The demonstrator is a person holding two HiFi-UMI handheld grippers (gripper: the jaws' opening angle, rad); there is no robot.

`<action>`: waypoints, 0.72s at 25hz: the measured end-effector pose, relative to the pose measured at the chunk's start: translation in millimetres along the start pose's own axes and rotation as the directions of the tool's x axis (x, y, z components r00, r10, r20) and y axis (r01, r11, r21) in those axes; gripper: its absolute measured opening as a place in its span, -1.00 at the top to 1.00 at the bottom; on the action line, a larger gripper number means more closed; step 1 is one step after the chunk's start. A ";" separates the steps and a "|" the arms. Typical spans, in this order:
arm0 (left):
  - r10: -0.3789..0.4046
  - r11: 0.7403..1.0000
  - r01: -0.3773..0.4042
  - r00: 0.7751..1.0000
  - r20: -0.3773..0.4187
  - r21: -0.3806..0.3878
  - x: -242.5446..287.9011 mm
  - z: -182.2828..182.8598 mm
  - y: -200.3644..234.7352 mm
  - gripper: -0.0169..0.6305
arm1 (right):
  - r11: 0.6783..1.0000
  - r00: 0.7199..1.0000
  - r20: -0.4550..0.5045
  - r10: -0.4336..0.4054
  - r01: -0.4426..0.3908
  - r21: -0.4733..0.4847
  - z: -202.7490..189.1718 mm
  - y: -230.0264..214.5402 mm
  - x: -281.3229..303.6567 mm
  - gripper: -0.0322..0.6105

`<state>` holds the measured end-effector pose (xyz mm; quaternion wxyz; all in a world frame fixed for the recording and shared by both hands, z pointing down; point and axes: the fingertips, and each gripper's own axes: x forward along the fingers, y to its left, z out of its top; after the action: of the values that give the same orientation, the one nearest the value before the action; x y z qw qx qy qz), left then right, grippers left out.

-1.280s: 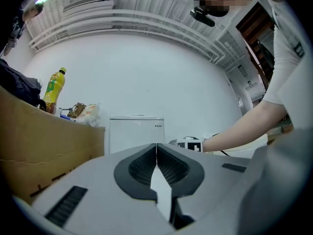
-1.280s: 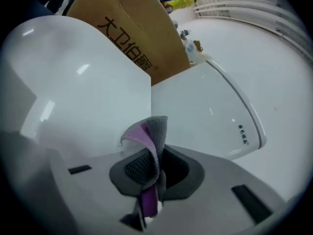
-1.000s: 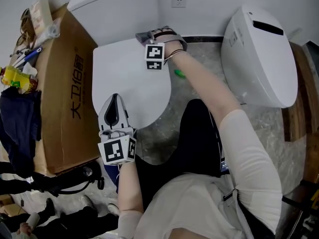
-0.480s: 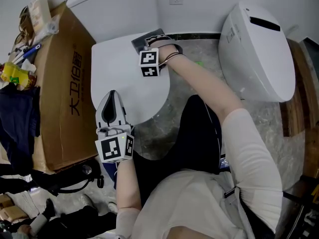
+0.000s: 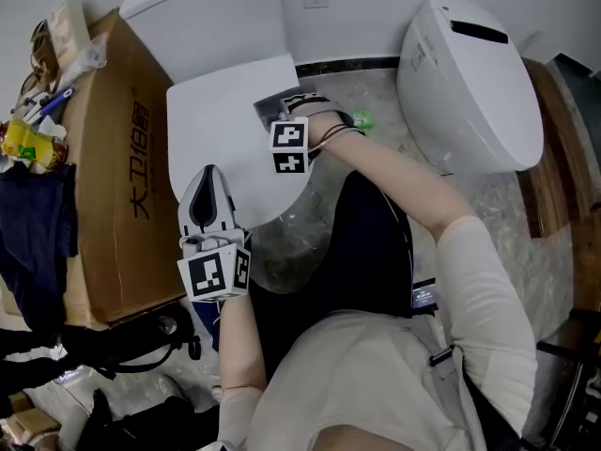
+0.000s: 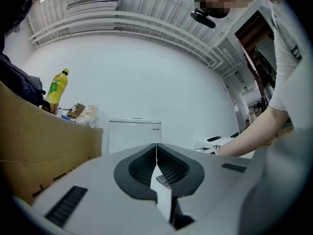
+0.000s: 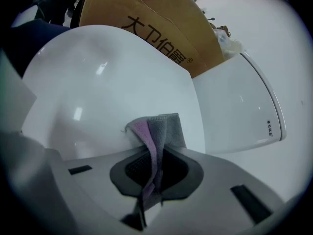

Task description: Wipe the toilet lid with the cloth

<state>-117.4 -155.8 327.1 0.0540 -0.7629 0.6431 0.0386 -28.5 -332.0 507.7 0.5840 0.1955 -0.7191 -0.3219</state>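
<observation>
Your right gripper (image 5: pixel 282 113) has its fingers pinching the grey cloth (image 7: pixel 161 128). A fold of it runs down between the pads, and the free end sticks out past the tips. That loose end is what meets the toilet lid (image 5: pixel 214 134), so the hard fingers need not touch the white plastic.

In the head view the cloth lies on the right-hand part of the closed lid, toward the hinge end and near the tank (image 5: pixel 207 12). Holding it low and flat like this suits a stroke along that side.

Your left gripper (image 5: pixel 208 194) is at the lid's front edge with its fingers pressed together on nothing. I judge it is parked there out of the cloth's path. Whether it actually bears on the lid I cannot tell.

The cardboard box (image 5: pixel 108 167) stands close against the toilet's left side, so any stroke toward that edge has little room. The lid looks uniformly white, so I cannot tell how much of it has been wiped.
</observation>
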 end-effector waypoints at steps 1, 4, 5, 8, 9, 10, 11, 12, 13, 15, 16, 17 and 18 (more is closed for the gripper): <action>-0.002 1.000 0.002 1.000 0.002 -0.004 -1.3 0.2 0.7 0.90 | 1.000 1.000 -0.007 0.014 -0.014 0.010 -0.5 7.5 -6.2 0.76; -0.008 1.000 0.008 1.000 0.005 -0.006 -5.2 0.6 1.9 0.90 | 0.999 0.999 -0.017 0.051 -0.051 0.019 -1.0 29.5 -24.0 0.76; -0.009 1.000 0.009 1.000 0.007 -0.005 -6.4 1.2 2.3 0.90 | 0.998 0.998 -0.016 0.062 -0.061 0.020 -0.7 36.0 -29.6 0.76; -0.012 1.000 0.012 1.000 0.008 -0.011 -9.3 1.8 4.2 0.90 | 0.996 0.996 -0.004 0.088 -0.088 0.023 2.4 53.8 -45.3 0.76; -0.014 1.000 0.014 1.000 0.007 -0.015 -10.3 1.4 4.6 0.90 | 0.995 0.996 -0.002 0.092 -0.092 0.024 3.3 59.1 -49.9 0.76; -0.016 1.000 0.016 1.000 0.007 -0.018 -11.3 0.9 4.7 0.90 | 0.995 0.996 0.000 0.095 -0.095 0.024 4.0 63.8 -54.2 0.76; -0.018 1.000 0.018 1.000 0.008 -0.017 -12.3 0.6 4.5 0.90 | 0.995 0.995 0.003 0.099 -0.099 0.024 4.8 68.3 -58.1 0.76; -0.021 1.000 0.022 1.000 0.011 -0.015 -13.2 0.3 4.2 0.90 | 0.994 0.994 0.006 0.106 -0.106 0.026 5.5 73.1 -61.9 0.76; -0.024 1.000 0.024 1.000 0.013 -0.014 -13.9 0.2 4.0 0.90 | 0.993 0.993 0.007 0.116 -0.116 0.028 6.1 77.7 -65.5 0.76; -0.026 1.000 0.026 1.000 0.013 -0.017 -15.2 0.6 4.2 0.90 | 0.991 0.992 0.007 0.130 -0.130 0.028 7.3 85.1 -71.7 0.76; -0.027 0.999 0.027 1.000 0.012 -0.019 -15.8 0.8 4.3 0.90 | 0.990 0.991 0.006 0.135 -0.135 0.026 7.8 88.0 -74.0 0.76; -0.029 0.999 0.029 1.000 0.012 -0.020 -16.5 0.7 4.3 0.90 | 0.989 0.990 0.006 0.142 -0.142 0.027 8.1 90.5 -75.8 0.76; -0.029 0.999 0.029 1.000 0.011 -0.020 -16.9 0.7 4.4 0.90 | 0.988 0.989 0.008 0.151 -0.151 0.032 8.3 92.3 -77.0 0.76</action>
<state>-124.5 -139.9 328.5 0.0503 -0.7724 0.6313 0.0484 -9.2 -213.3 515.6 0.6013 0.1491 -0.7387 -0.2655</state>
